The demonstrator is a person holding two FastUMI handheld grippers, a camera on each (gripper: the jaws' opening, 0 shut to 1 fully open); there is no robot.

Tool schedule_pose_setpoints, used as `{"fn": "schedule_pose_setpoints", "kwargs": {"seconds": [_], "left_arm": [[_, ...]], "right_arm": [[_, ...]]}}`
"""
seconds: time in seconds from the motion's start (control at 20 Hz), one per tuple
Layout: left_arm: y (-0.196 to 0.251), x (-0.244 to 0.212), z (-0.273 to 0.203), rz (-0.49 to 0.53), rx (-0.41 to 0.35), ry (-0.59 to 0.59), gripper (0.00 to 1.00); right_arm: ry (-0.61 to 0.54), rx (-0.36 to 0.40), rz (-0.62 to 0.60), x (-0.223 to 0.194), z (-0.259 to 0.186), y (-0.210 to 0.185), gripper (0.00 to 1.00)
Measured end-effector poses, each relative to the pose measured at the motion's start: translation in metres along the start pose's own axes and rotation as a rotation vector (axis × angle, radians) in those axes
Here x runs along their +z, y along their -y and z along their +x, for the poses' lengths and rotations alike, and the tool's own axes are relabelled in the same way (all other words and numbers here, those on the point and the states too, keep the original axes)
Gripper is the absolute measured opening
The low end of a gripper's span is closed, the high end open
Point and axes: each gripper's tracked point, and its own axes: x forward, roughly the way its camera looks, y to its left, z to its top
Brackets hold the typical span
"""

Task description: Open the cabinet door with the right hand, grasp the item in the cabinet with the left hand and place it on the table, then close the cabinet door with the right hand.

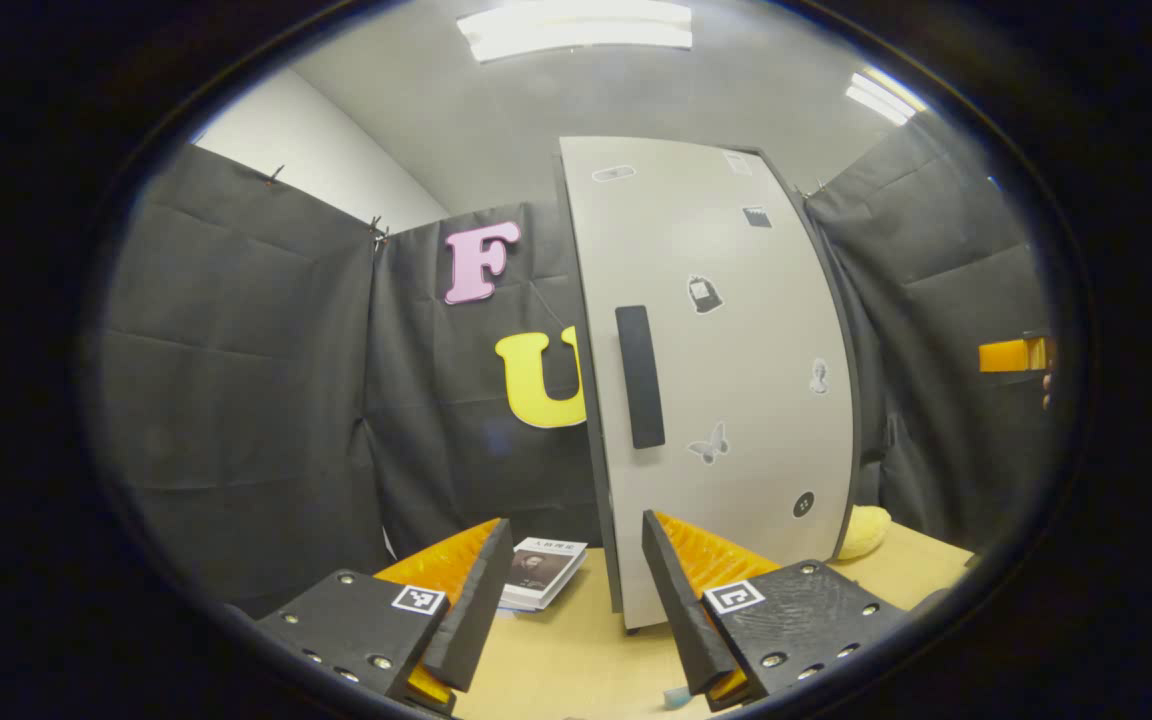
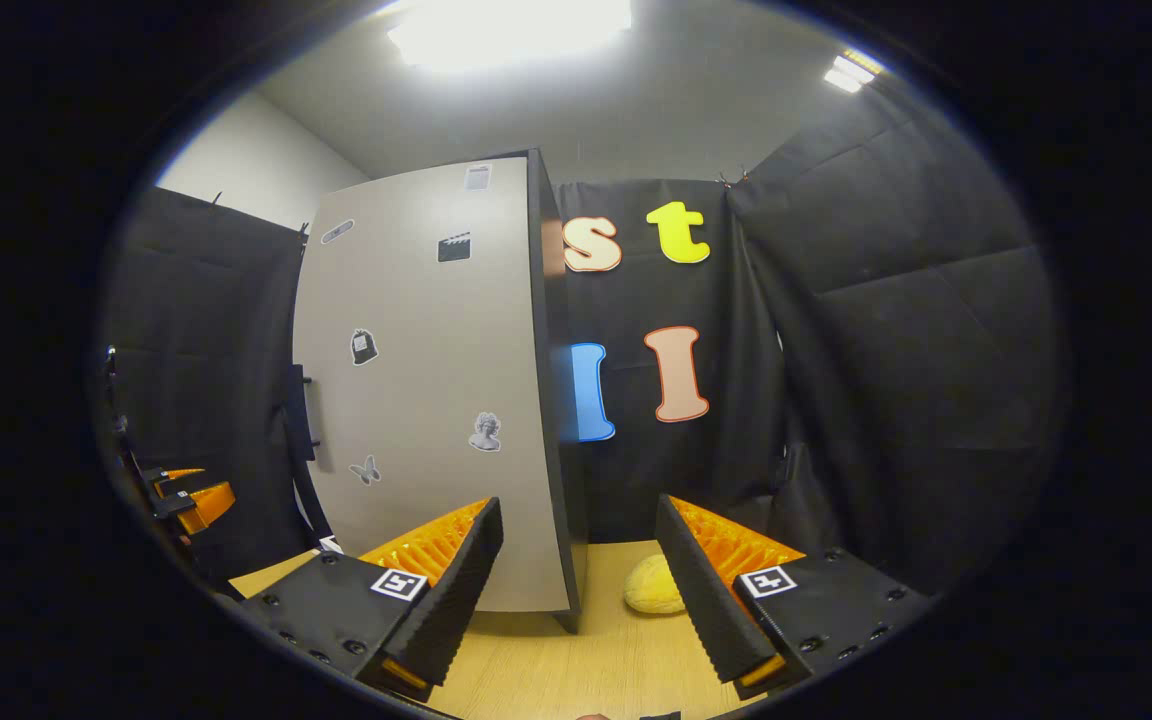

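Observation:
A tall cabinet stands on the table with its pale grey door (image 1: 726, 380) closed, so its inside is hidden. A black vertical handle (image 1: 639, 375) sits near the door's left edge. My left gripper (image 1: 576, 520) is open, a little in front of the door and below the handle, holding nothing. In the right gripper view the same door (image 2: 426, 400) and its handle (image 2: 298, 415) lie to the left, and my right gripper (image 2: 578, 503) is open near the cabinet's right corner. The right gripper (image 1: 1016, 355) appears far right in the left gripper view; the left gripper (image 2: 186, 495) appears far left in the right gripper view.
A pale yellow rounded object (image 2: 654, 587) lies on the wooden table (image 2: 586, 660) just right of the cabinet, also seen as the yellow object (image 1: 864, 530). A small stack of books (image 1: 543, 570) lies left of the cabinet. Black cloth walls close in on all sides.

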Motion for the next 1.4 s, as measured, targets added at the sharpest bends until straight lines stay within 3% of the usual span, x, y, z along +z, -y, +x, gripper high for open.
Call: {"fn": "schedule_pose_setpoints", "kwargs": {"seconds": [0.05,1.4], "left_arm": [[0.001,0.003,0.000,0.002,0.001,0.003,0.79],[-0.013,0.005,0.011,-0.012,0.011,-0.001,0.78]], "right_arm": [[0.000,-0.004,0.003,0.000,0.000,0.002,0.98],[-0.002,-0.026,-0.014,0.013,0.008,-0.010,0.98]]}}
